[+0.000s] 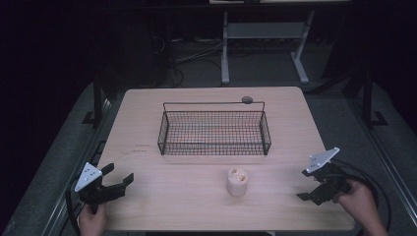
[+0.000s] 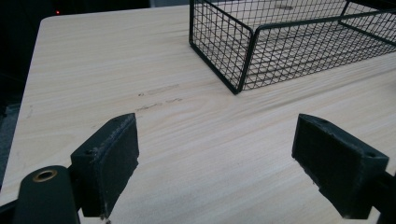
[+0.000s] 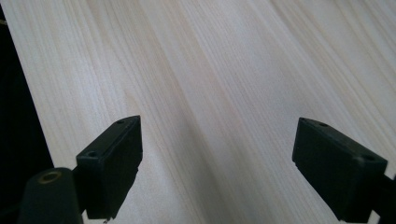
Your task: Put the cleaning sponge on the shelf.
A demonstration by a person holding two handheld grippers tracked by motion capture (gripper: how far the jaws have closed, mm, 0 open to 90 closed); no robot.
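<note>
A small pale beige object (image 1: 238,181) with holes in its top stands on the wooden table (image 1: 147,123), in front of a black wire basket (image 1: 214,129). My left gripper (image 1: 119,178) rests at the table's front left, jaws wide open with nothing between them; in the left gripper view (image 2: 217,154) its jaws frame bare wood, with the basket (image 2: 261,51) ahead to the right. My right gripper (image 1: 312,191) sits at the front right, also open and empty; the right gripper view (image 3: 217,154) looks down on bare table between its jaws.
The basket holds nothing I can see; a dark round piece (image 1: 247,100) sits on its rear handle. Faint marks (image 2: 159,95) show on the wood left of the basket. Cables and a desk frame (image 1: 265,44) lie on the dark floor beyond the table.
</note>
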